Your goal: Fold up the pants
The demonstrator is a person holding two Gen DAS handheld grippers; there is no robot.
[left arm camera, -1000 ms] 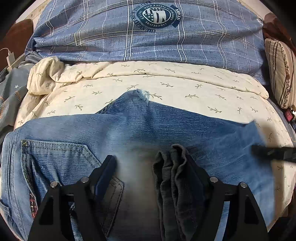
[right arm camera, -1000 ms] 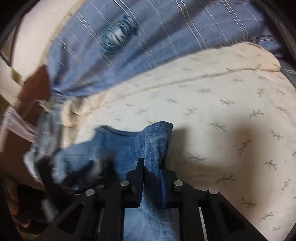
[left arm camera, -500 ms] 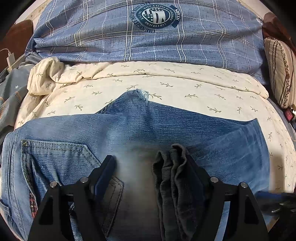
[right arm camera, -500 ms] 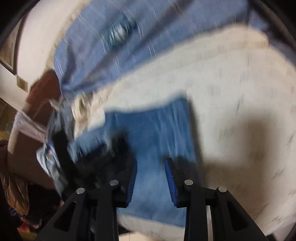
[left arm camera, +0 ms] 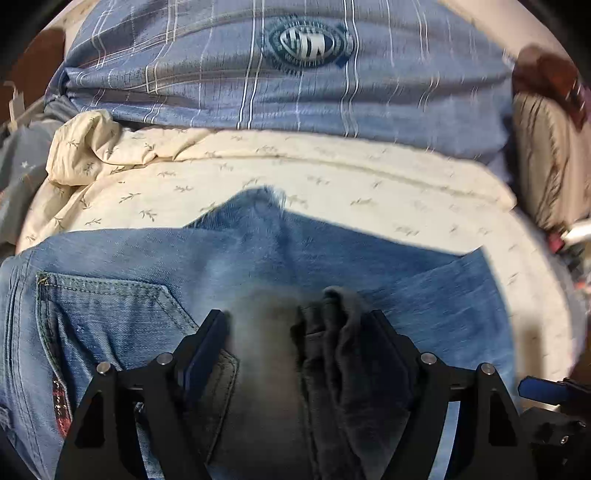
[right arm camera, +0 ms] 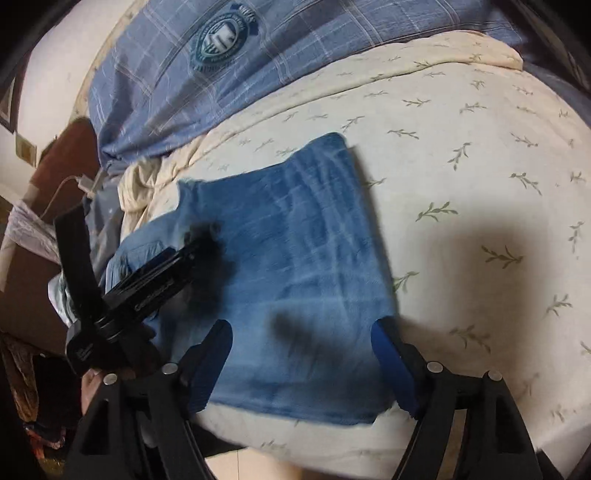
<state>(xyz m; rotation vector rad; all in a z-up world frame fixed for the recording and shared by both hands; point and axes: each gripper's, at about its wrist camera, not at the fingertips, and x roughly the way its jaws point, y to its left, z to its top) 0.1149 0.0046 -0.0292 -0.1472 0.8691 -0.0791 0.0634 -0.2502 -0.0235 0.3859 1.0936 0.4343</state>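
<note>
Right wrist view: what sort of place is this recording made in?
Most likely a bedroom. The jeans lie on a cream sheet with a leaf-sprig print, with a blue plaid quilt bunched behind it. In the left wrist view, a striped pillow sits at the bed's edge.

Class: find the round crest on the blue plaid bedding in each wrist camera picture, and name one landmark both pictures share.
Left wrist: crest at top centre, above the jeans.
Right wrist: crest at upper left, beyond the jeans.
Shared landmark: the cream leaf-print sheet.
</note>
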